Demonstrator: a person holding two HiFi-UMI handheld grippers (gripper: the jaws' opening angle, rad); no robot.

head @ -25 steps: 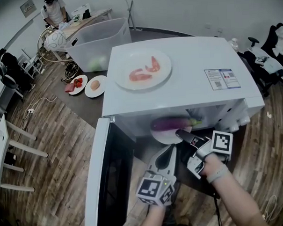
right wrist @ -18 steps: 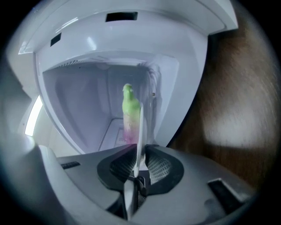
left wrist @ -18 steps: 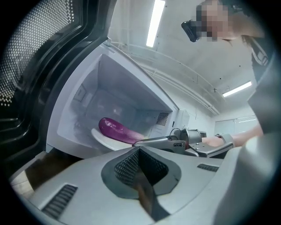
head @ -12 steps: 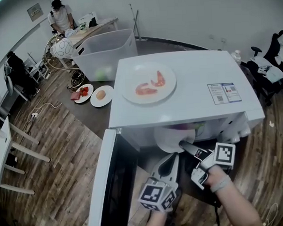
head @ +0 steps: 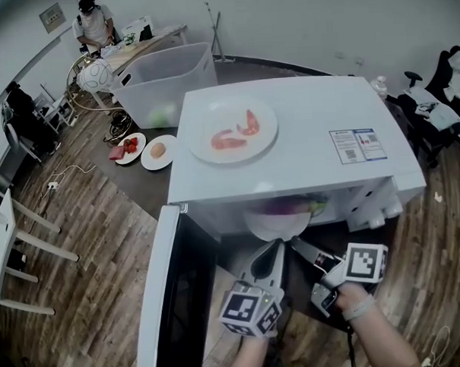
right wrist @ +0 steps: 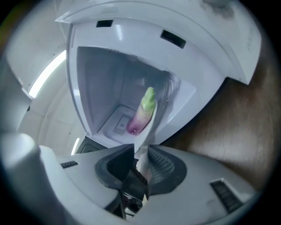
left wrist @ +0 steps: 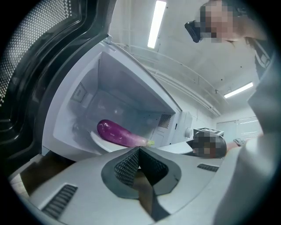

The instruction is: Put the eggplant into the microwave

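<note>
Start with the boxy white microwave (head: 304, 130): open, with its dark-windowed door (head: 155, 296) swung out to the left. Inside, near the front of the cavity, find a round white plate (head: 274, 224) bearing the glossy purple eggplant (left wrist: 116, 133). Placement judged all but finished; release in hand. Right gripper (right wrist: 141, 153): jaws just been opening, now spread, with the plate's rim in the gap, seemingly unpinched. Left gripper (left wrist: 138, 150): clenched on nothing. Next, likely: draw the right gripper straight back without dragging the plate.
</note>
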